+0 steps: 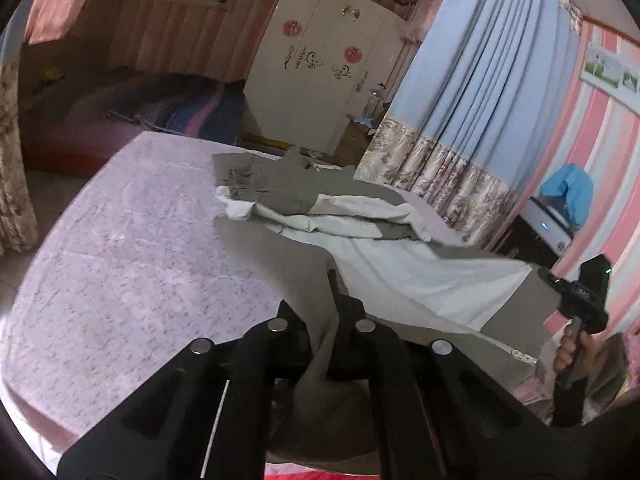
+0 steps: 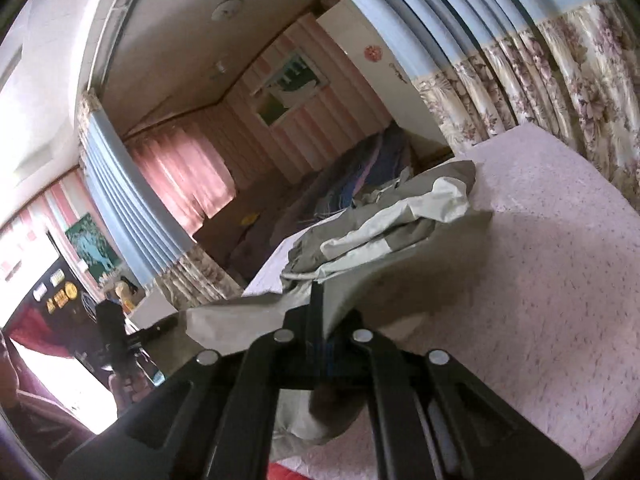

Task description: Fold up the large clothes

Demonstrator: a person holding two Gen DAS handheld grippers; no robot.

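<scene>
From my left gripper point(image 1: 326, 312), jaws clenched on the near hem of the grey-and-cream garment point(image 1: 320, 208), I judge the fold barely begun: the far end lies bunched toward 12 o'clock on the pink-covered table point(image 1: 120, 240), whose bare cloth from 9 to 11 o'clock leaves room. My right gripper point(image 2: 316, 312) looks clamped on the other near corner, though blur hides the tips, and the table edge and curtain point(image 2: 560, 80) crowd 1 to 2 o'clock.
</scene>
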